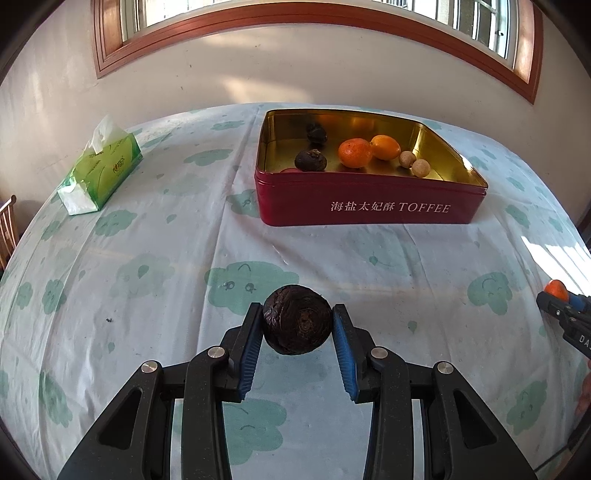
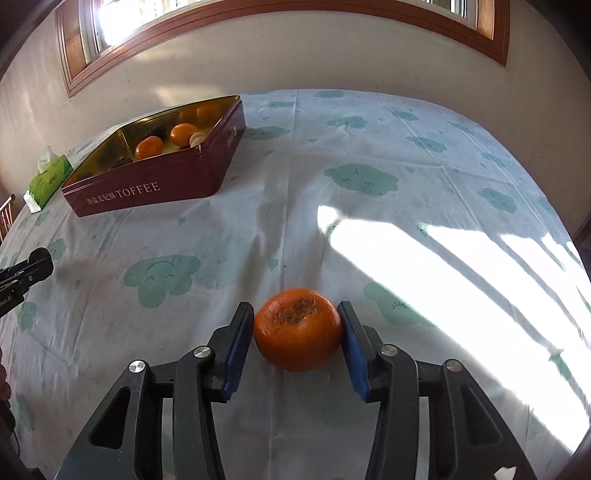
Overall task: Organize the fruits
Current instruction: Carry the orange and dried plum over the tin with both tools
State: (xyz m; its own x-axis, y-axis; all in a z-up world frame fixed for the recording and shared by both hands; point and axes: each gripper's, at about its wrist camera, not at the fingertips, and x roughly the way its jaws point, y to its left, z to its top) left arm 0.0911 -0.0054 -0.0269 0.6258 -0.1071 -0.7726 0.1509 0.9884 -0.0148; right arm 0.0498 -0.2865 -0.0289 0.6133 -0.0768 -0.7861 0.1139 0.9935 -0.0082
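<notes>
Place: a room in a home, likely a dining area.
Table: it was covered by a pale tablecloth [image 1: 147, 258] printed with green cartoon clouds.
Household things: a green tissue pack [image 1: 99, 170] lay on it, and a red toffee tin [image 1: 369, 199] served as a fruit box.
Walls: plain plaster rose behind, with a wood-framed window [image 1: 295, 22] letting sunlight in.
Furniture: a wooden chair back [image 1: 7, 229] showed at the edge.

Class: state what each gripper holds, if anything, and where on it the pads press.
Left gripper: dark round fruit, pads on its opposite sides. Right gripper: orange, pads against its left and right sides.
</notes>
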